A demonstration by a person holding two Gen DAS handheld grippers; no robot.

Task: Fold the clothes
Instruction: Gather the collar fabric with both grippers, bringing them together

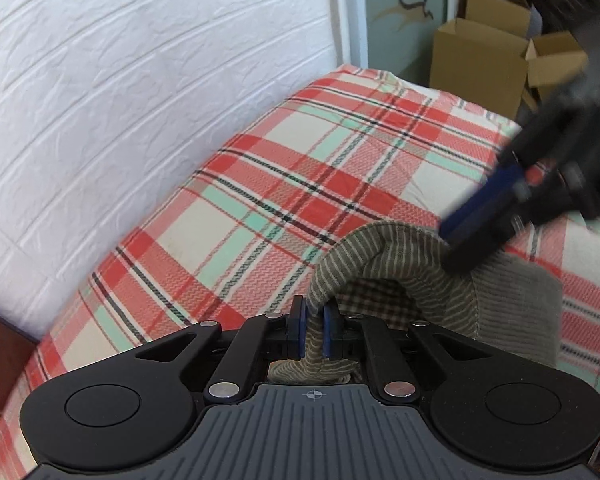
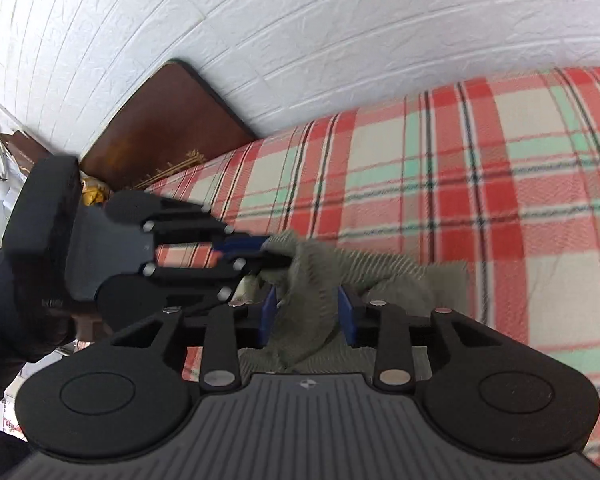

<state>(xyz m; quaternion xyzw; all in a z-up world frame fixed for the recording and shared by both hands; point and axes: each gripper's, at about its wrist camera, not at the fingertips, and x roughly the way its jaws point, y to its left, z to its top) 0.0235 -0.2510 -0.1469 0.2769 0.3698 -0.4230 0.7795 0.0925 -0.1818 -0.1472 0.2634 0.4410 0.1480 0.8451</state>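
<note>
An olive-grey striped garment (image 1: 404,256) with a ribbed grey part lies bunched on the plaid bed cover. My left gripper (image 1: 314,330) is shut on a fold of it; the cloth runs between the blue pads. In the left wrist view my right gripper (image 1: 472,236) comes in from the upper right and touches the same garment. In the right wrist view the garment (image 2: 340,276) passes between my right gripper's (image 2: 308,316) blue pads, which stand apart around the thick cloth. The left gripper (image 2: 260,252) shows at left, clamped on the garment's edge.
The bed has a red, cream and mint plaid cover (image 1: 300,184) (image 2: 460,184) against a white brick-pattern wall (image 1: 140,80). A dark wooden headboard (image 2: 168,128) stands at the bed's end. Cardboard boxes (image 1: 480,60) stand beyond the far end.
</note>
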